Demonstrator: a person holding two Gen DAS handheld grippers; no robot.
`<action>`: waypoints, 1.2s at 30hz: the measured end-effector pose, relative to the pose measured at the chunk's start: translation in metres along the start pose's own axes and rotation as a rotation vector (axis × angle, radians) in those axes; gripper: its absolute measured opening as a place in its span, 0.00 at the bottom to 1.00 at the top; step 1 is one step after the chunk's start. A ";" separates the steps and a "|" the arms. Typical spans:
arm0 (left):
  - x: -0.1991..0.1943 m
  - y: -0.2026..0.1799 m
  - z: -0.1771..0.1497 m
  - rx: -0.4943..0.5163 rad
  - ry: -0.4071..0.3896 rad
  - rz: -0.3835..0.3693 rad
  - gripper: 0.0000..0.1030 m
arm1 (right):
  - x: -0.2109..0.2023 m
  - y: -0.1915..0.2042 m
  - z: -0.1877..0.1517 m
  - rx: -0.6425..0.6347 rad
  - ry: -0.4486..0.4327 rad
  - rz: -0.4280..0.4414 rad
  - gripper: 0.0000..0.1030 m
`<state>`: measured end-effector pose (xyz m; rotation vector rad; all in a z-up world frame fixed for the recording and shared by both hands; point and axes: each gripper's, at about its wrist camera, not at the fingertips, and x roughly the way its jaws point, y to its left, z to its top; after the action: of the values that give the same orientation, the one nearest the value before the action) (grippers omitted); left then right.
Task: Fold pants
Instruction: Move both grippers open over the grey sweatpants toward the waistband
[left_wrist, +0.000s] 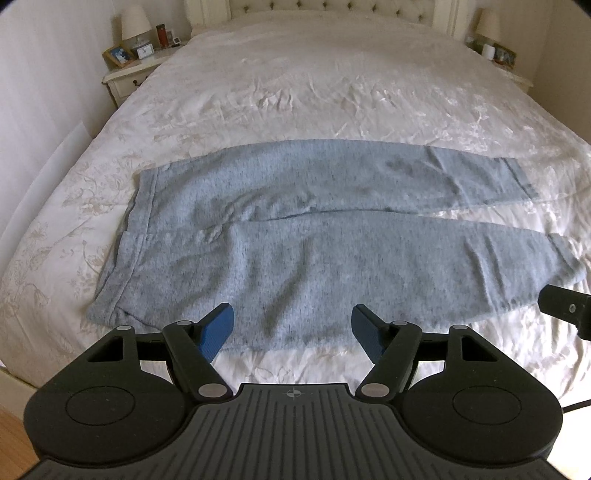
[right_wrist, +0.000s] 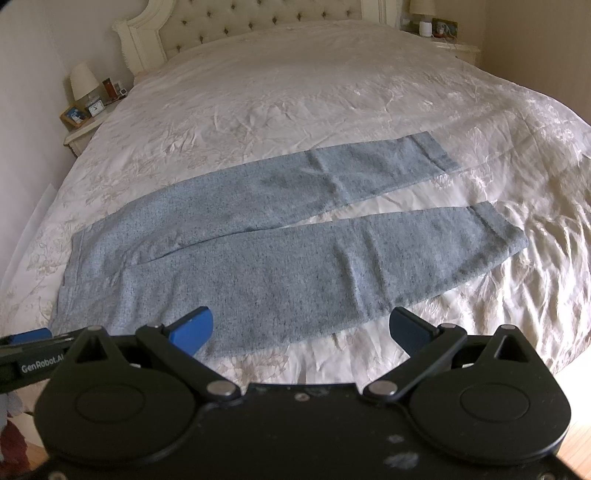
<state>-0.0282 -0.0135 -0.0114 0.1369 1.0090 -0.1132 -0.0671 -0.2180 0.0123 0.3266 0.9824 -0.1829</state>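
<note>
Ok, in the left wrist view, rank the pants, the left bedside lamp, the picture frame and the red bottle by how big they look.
1. pants, by far
2. lamp
3. picture frame
4. red bottle
The last two look close, so their order is unsure.

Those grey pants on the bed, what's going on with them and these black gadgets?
A person holds a two-finger tool in each hand and is about to fold the pants. The pants lie flat on the bed, waistband to the left, both legs stretched right with a gap between them. The left tool and right tool hover open over the near edge of the nearer leg, gripping nothing. No fold has been made yet.
</note>
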 end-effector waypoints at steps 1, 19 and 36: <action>0.001 0.000 0.000 -0.001 0.002 0.000 0.67 | 0.001 0.000 0.000 0.001 0.002 0.000 1.00; 0.015 0.004 0.003 0.005 0.050 -0.015 0.67 | 0.013 0.006 0.002 -0.004 0.033 -0.008 1.00; 0.032 -0.001 0.009 -0.022 0.111 -0.005 0.67 | 0.025 -0.003 0.002 0.000 0.071 -0.026 1.00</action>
<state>-0.0042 -0.0167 -0.0336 0.1213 1.1209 -0.0999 -0.0529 -0.2220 -0.0081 0.3224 1.0570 -0.1961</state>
